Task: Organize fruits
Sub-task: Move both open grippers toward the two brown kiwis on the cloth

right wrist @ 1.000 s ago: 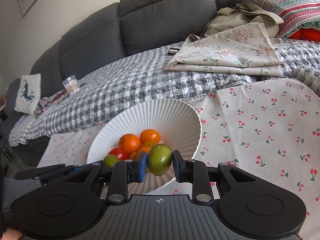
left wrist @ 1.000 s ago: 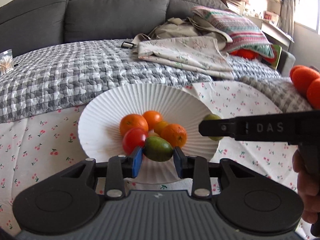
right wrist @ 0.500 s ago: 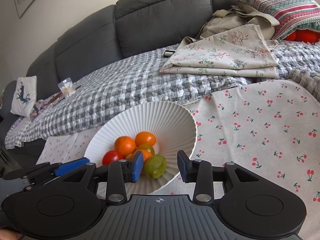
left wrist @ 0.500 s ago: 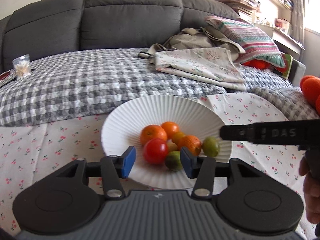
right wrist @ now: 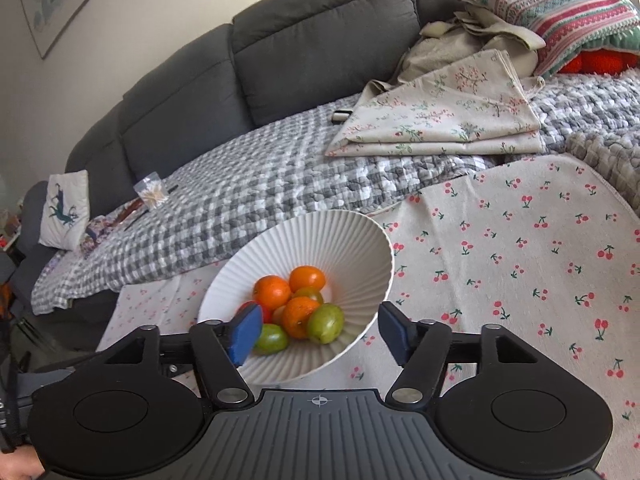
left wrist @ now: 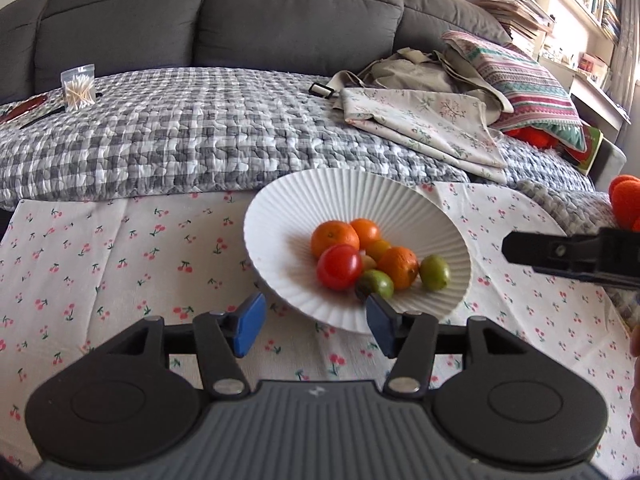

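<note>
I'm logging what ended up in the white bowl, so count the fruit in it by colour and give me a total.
Orange: 3, largest at
Red: 1
Green: 2, and
Yellow-green, half hidden in the middle: 1
Total: 7 pieces visible in the white bowl

Bowl [left wrist: 280, 208]: white, ribbed. Contents: orange mandarins [left wrist: 334, 237], one red tomato [left wrist: 339, 266], green limes [left wrist: 434, 272]. Cloth [left wrist: 120, 248] at lower left of frame: white, red cherry print. Blanket [left wrist: 200, 128]: grey-white check. Sofa [left wrist: 224, 12] at top: dark grey. Pillow [left wrist: 524, 80] at upper right: multicolour stripes. Finger pads [left wrist: 249, 324]: blue.
</note>
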